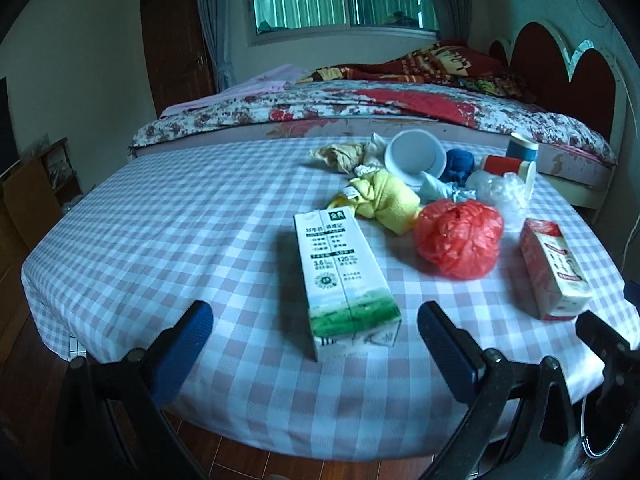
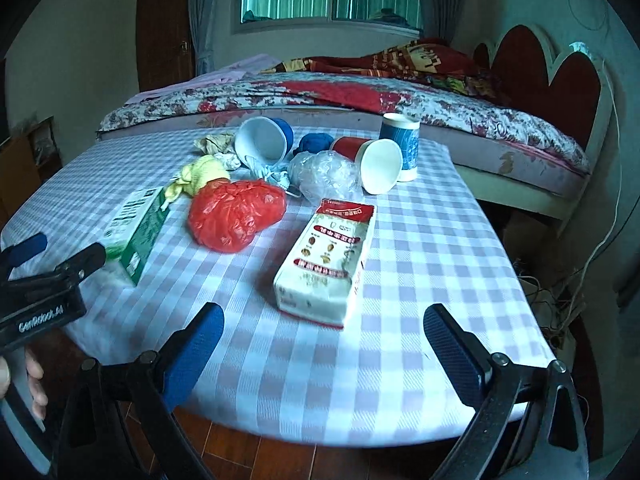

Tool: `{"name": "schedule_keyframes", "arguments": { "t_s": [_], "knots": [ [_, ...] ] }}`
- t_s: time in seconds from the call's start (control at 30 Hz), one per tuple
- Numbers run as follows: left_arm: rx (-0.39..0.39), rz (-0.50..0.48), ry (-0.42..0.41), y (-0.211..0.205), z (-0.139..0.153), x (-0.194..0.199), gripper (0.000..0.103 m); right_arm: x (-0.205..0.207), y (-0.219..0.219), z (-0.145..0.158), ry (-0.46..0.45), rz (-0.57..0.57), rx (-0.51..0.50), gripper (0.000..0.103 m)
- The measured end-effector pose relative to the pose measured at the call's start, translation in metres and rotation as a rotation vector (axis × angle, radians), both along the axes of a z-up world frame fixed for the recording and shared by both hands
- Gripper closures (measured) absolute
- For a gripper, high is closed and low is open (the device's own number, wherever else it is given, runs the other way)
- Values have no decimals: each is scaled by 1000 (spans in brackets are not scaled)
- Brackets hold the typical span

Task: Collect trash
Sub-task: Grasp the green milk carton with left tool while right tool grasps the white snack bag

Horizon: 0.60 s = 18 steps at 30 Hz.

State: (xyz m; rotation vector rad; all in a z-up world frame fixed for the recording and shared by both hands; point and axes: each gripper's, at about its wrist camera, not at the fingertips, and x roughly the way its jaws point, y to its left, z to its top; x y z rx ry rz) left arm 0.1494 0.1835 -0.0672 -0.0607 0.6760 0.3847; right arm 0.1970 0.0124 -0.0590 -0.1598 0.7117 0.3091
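We hold both the left gripper (image 1: 312, 328) and right gripper (image 2: 324, 328) spread wide, empty. At twelve o'clock, the green milk carton (image 1: 344, 276) and red-white carton (image 2: 328, 260) lie before a red plastic bag (image 2: 236, 216) and tipped paper cups (image 2: 376, 164).

The small print on the green milk carton (image 1: 344, 276) is too fine to read, and in the right wrist view its near end sits behind a finger of the left gripper (image 2: 60, 264). The red carton (image 1: 554, 268) shows only one long side in the left wrist view, its label too small to tell. The blue ball (image 1: 460, 162) is partly hidden behind the tipped white cup (image 1: 414, 152). The clear plastic wrap (image 2: 324, 172) is hard to outline. The person's hand (image 2: 34, 384) is cut off by the left edge. The right gripper (image 1: 604, 344) shows only one dark finger at the right rim.
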Motion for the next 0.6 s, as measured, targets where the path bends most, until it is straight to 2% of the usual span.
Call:
{"name": "schedule_keyframes", "arguments": {
  "t_s": [0.17,0.37,0.43,0.5,0.6],
  "knots": [
    [-17,9,15,4,-9,22,1,34,11,-13,33,-18,-8,3],
    [-37,18,26,11,-19,35,1,55,21,-27,65,-18,-28,14],
    [-40,21,17,13,-20,34,9,57,20,-30,72,-19,-36,20],
    [-61,14,17,18,-22,33,17,59,19,-34,84,-25,-44,34],
    [-88,7,27,20,-29,32,30,58,13,-37,75,-36,-34,36]
  ]
}}
